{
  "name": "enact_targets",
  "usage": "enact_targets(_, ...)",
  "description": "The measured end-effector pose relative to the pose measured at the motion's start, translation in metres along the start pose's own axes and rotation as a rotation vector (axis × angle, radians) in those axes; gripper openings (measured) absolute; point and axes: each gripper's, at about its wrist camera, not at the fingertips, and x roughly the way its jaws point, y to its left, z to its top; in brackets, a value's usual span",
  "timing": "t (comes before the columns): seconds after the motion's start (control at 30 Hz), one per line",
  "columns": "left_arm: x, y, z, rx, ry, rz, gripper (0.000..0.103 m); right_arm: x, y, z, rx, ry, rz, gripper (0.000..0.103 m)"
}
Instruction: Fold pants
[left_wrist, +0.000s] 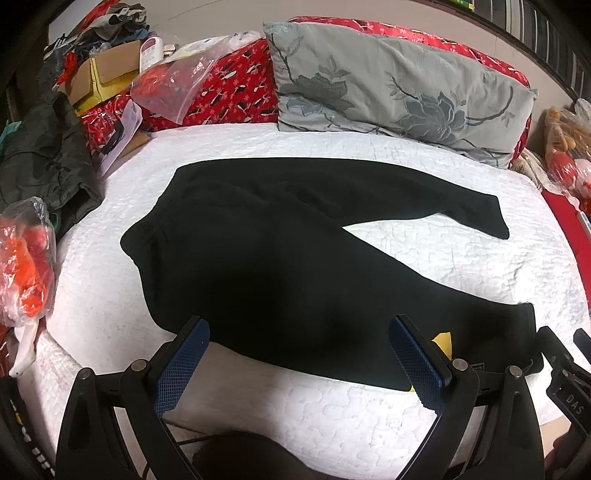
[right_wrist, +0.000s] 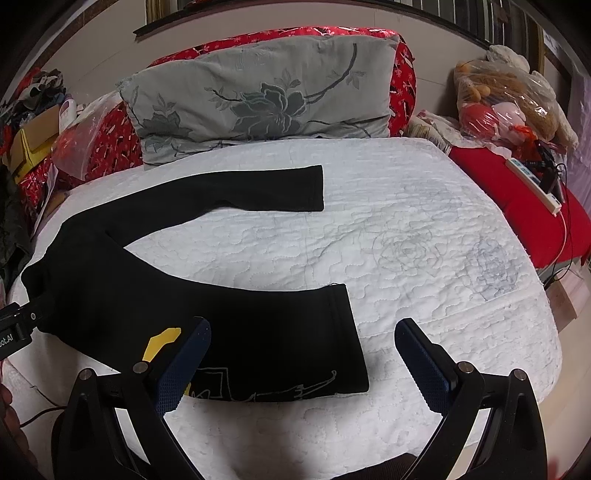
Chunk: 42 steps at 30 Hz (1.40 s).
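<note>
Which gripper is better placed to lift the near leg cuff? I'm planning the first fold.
Probably the right gripper: its open jaws hang just above the near cuff of the black pants. The left gripper hovers mid-leg.

Each camera sits behind its own gripper, low over the near edge of the white quilted bed (left_wrist: 461, 258), facing the grey floral pillow (right_wrist: 258, 96). Left view covers the waist end, right the hems; both share the black pants (left_wrist: 280, 258).
</note>
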Motion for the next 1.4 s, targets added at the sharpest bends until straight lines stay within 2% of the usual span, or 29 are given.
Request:
enact_targets(0.33, 0.013, -0.001, 0.017, 0.011, 0.014, 0.013, 0.099, 0.006, -0.005, 0.02, 0.008, -0.006, 0.005, 0.101)
enact_targets(0.47, 0.024, 0.0, 0.033, 0.024, 0.062, 0.019, 0.099, 0.011, -0.01, 0.036, 0.011, 0.001, 0.014, 0.101)
enact_targets(0.57, 0.033, 0.007, 0.051, 0.013, 0.093, -0.01, 0.099, 0.019, -0.02, 0.053, 0.037, 0.013, 0.025, 0.101)
enact_targets(0.67, 0.045, 0.023, 0.08, -0.004, 0.132, -0.031, 0.099, 0.029, -0.033, 0.076, 0.076, 0.024, 0.029, 0.101)
enact_targets(0.83, 0.067, 0.056, 0.134, -0.025, 0.184, -0.016, 0.099, 0.058, -0.047, 0.117, 0.101, 0.042, 0.026, 0.101)
enact_targets(0.97, 0.087, 0.092, 0.182, -0.064, 0.186, 0.014, 0.099, 0.102, -0.049, 0.147, 0.093, 0.116, 0.05, 0.1)
enact_targets(1.07, 0.117, 0.132, 0.211, -0.141, 0.253, -0.001, 0.097, 0.131, -0.052, 0.158, 0.117, 0.159, 0.049, 0.1)
enact_targets(1.17, 0.15, 0.17, 0.228, -0.24, 0.318, -0.008, 0.095, 0.155, -0.06, 0.166, 0.165, 0.188, 0.07, 0.1)
enact_targets(1.23, 0.169, 0.184, 0.236, -0.265, 0.345, 0.005, 0.09, 0.167, -0.066, 0.17, 0.192, 0.207, 0.08, 0.1)
enact_targets(1.4, 0.214, 0.207, 0.241, -0.331, 0.413, -0.062, 0.09, 0.194, -0.067, 0.176, 0.206, 0.255, 0.107, 0.1)
